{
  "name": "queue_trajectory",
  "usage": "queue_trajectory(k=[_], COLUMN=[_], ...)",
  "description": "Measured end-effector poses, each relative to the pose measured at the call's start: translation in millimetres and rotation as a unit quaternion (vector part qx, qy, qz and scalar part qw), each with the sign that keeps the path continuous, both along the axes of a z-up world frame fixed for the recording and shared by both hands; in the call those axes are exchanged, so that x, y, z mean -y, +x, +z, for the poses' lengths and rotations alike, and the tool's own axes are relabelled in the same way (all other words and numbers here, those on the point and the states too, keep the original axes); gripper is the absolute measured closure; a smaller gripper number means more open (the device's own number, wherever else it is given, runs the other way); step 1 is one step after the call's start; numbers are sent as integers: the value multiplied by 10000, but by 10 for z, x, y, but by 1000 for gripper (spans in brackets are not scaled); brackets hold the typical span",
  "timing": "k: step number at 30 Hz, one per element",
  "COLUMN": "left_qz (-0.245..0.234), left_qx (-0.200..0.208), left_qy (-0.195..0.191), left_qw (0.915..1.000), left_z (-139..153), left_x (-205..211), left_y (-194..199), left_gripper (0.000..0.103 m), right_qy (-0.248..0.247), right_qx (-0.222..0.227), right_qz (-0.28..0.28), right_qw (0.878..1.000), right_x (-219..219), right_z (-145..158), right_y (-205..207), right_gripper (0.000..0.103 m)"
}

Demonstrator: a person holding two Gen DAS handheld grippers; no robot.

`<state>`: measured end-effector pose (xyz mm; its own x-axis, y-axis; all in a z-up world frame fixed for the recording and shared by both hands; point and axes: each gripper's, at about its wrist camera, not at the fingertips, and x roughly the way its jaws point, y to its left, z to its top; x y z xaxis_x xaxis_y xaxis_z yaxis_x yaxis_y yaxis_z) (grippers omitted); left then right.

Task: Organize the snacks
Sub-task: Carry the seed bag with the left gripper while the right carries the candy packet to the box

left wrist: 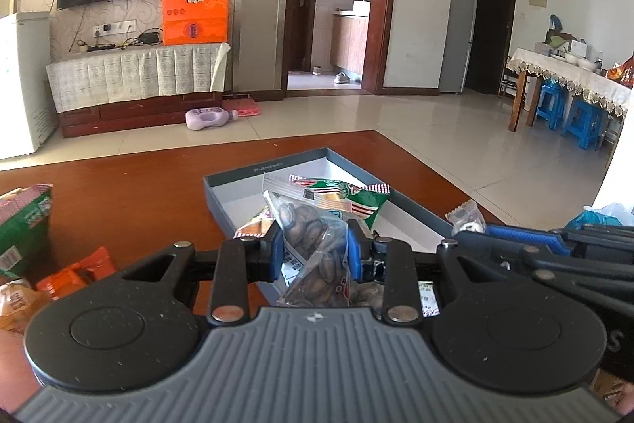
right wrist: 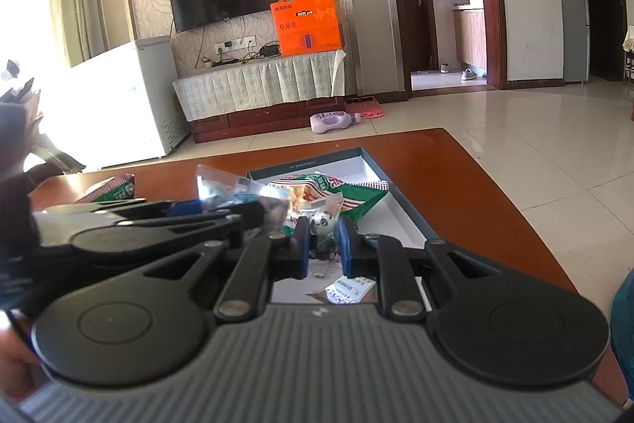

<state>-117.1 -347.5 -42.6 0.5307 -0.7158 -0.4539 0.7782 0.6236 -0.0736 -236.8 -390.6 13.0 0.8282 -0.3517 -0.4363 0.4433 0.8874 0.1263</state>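
On the far left of the wooden coffee table [left wrist: 138,181], a green snack bag [left wrist: 23,224] is standing at the edge of the left wrist view, with an orange packet [left wrist: 79,270] lying just in front of it.

Moving right, the left gripper [left wrist: 315,244] is clamping its blue pads on a clear packet of dark seeds [left wrist: 317,240], pinching it at the middle so the packet is bulging above and below the fingers. The packet is hanging over the near end of the grey shallow box [left wrist: 237,181], which is sitting open on the table with a white floor. Inside the box, beyond the held packet, a green-and-red striped snack bag [left wrist: 352,197] is lying across the middle, touching other small wrappers.

Further right, the right gripper [right wrist: 323,240] is closing its fingers on a small packet printed with a panda [right wrist: 321,224], also held over the near part of the box [right wrist: 372,161]. In the left wrist view, this gripper is reaching in from the right with a crinkled clear wrapper end [left wrist: 465,215] sticking up beside it. In the right wrist view, the left gripper is crossing in from the left.

Beyond the table, a purple bottle [right wrist: 333,121] is lying on the tiled floor.
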Motion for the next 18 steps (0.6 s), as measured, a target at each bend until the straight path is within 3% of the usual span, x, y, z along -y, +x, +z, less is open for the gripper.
queue_trajectory(k=[18], left_qz=[-52], left_qx=[-112], left_qy=[20], left_qw=[9999], left_z=[-217], left_x=[645], left_y=[338], left_gripper=[67], right_qy=[132], right_qx=[-58], right_qz=[-56], right_qw=[9999], right_x=[76], right_z=[-64], right_y=[74], right_gripper=[85])
